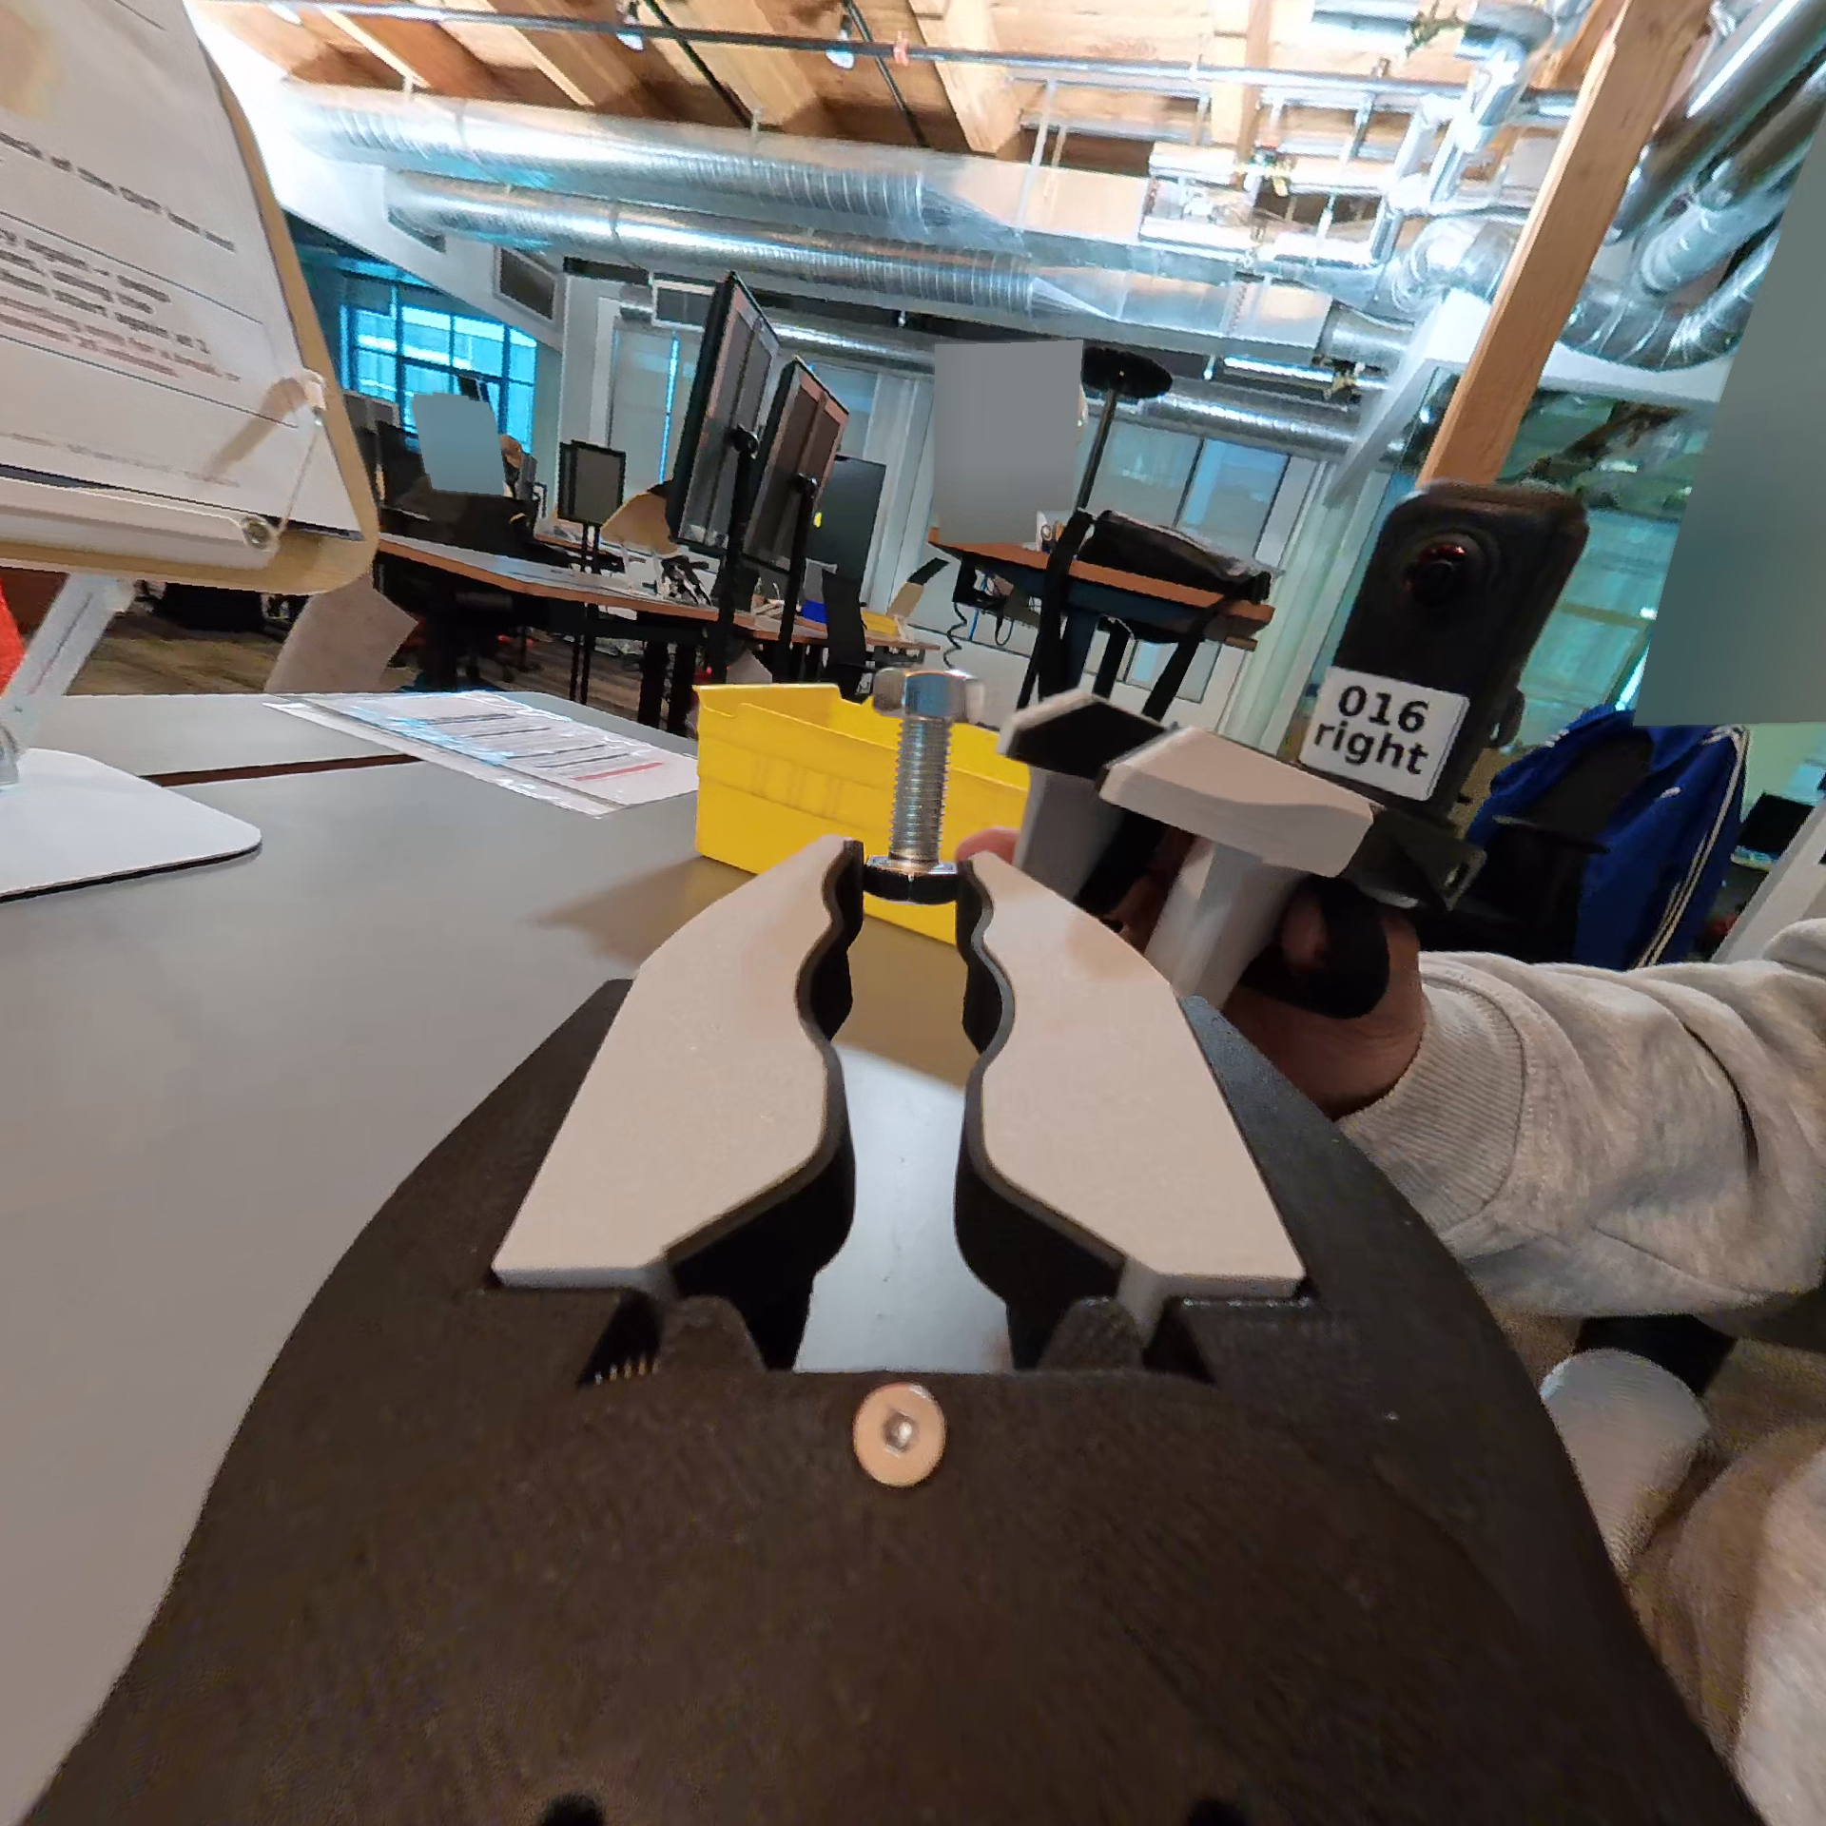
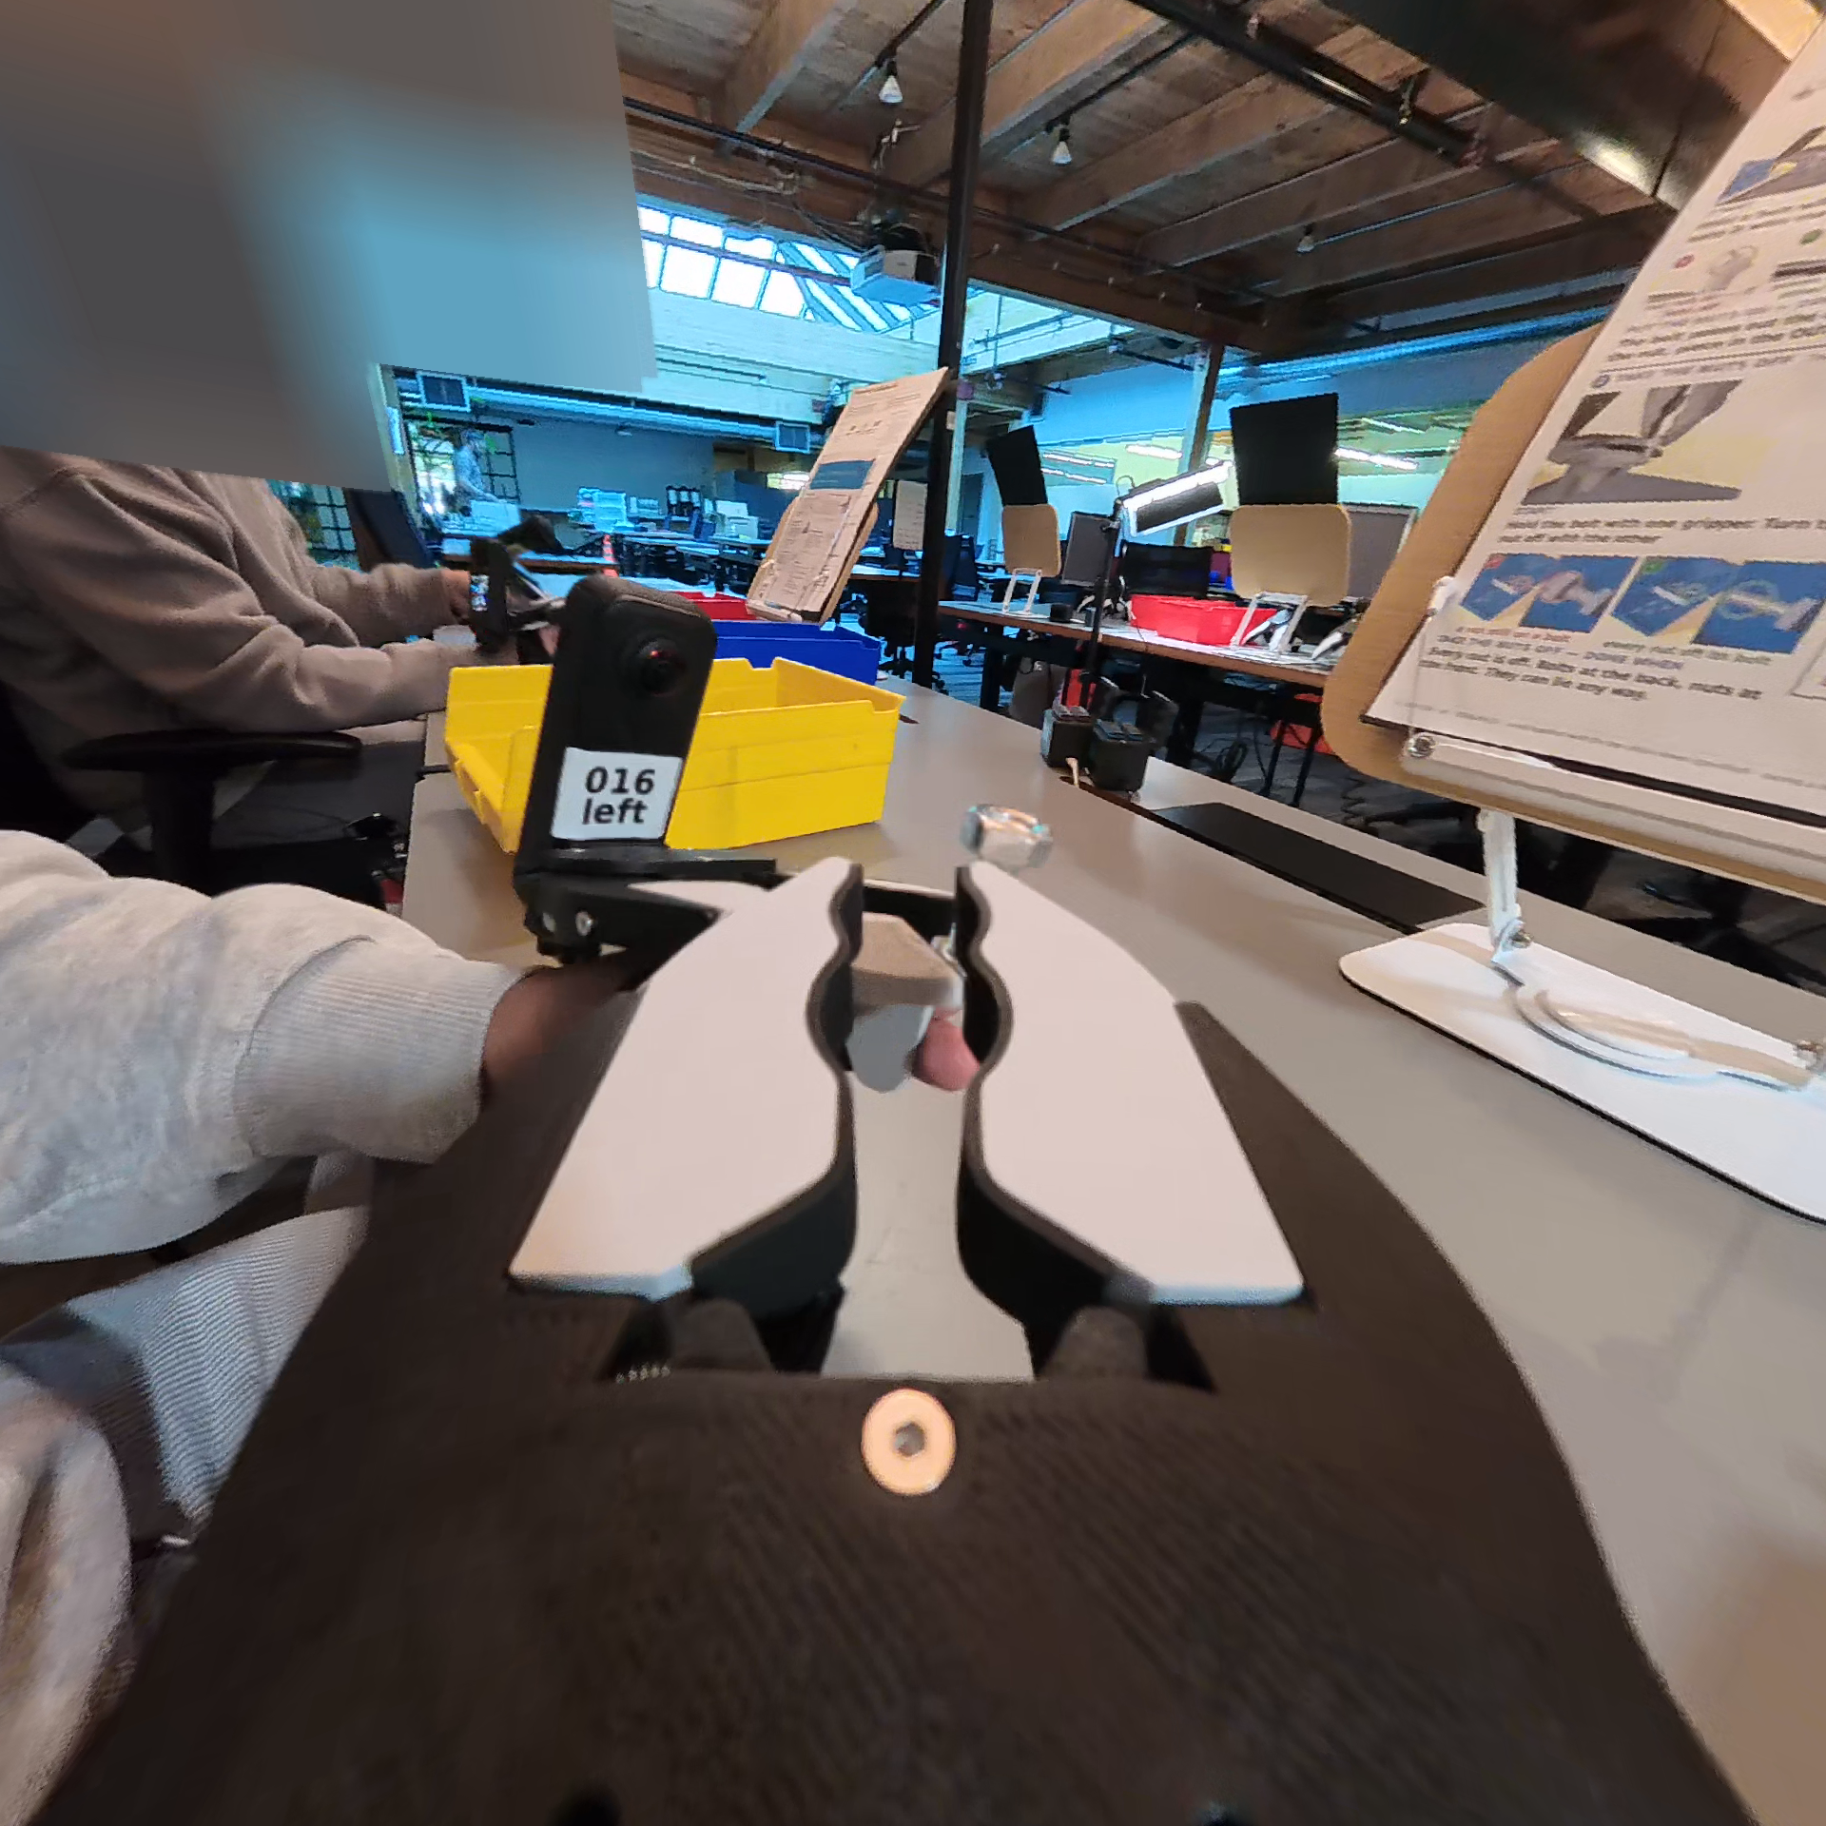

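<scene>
grey surface (image 1: 296,988), open office behind with desks and monitors under a timber ceiling with silver ducts.

item: yellow bin (image 1: 790,781), standing on the surface; taken as landmark for all places below.

item: left tool (image 1: 909,874), in front of the bin. its two pale fingers (image 1: 711,1067) are nearly together at the tips, pinched on a dark nut (image 1: 911,877).

item: bolt (image 1: 924,771), silver, threaded, upright with its hex head on top. its lower end sits in the nut, and its shaft stands in front of the bin's near wall.

item: right tool (image 1: 1077,751), just right of the bolt and in front of the bin's right end, carried by a hand (image 1: 1324,998) in a grey sleeve. its tips are a narrow gap apart with nothing between them. in the right wrist view the left tool's fingertip and the bolt head (image 2: 1006,836) lie just beyond its tips.

item: document stand (image 1: 148,326), white base, well left of the bin, bearing printed sheets.

item: laminated sheet (image 1: 514,746), flat on the surface, left of the bin.
</scene>
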`<state>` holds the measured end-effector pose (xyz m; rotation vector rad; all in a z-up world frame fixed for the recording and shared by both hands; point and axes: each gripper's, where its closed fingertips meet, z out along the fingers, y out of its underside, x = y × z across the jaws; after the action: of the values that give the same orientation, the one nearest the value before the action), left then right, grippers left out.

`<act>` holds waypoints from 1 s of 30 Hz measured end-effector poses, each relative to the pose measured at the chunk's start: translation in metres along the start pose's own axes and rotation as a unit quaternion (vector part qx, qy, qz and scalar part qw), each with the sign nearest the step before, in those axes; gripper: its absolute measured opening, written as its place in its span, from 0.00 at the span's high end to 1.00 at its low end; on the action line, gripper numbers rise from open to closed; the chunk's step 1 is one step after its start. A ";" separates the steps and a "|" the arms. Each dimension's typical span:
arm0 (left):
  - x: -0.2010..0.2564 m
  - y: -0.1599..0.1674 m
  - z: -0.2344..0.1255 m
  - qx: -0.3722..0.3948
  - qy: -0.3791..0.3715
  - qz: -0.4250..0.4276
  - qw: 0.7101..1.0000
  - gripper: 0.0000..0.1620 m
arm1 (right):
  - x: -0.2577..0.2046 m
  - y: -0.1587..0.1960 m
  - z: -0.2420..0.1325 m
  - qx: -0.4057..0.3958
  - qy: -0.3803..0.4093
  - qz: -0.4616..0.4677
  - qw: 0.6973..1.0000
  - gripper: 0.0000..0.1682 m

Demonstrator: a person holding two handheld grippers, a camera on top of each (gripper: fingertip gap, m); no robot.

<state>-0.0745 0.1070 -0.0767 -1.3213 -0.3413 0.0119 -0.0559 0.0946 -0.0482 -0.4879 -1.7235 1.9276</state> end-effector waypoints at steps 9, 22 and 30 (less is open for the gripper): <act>0.002 -0.002 0.002 0.016 0.004 -0.014 1.000 0.88 | 0.011 0.000 -0.001 0.004 0.035 0.010 0.999 0.76; 0.005 0.001 0.003 0.007 0.008 0.000 1.000 0.88 | 0.001 0.002 0.000 -0.003 0.022 -0.010 1.000 0.82; 0.006 0.003 0.004 0.004 0.010 0.003 1.000 0.88 | 0.008 -0.002 -0.001 0.011 0.043 -0.017 0.999 0.79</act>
<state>-0.0690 0.1123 -0.0769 -1.3141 -0.3213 0.0047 -0.0615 0.1005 -0.0460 -0.5224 -1.6459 1.8727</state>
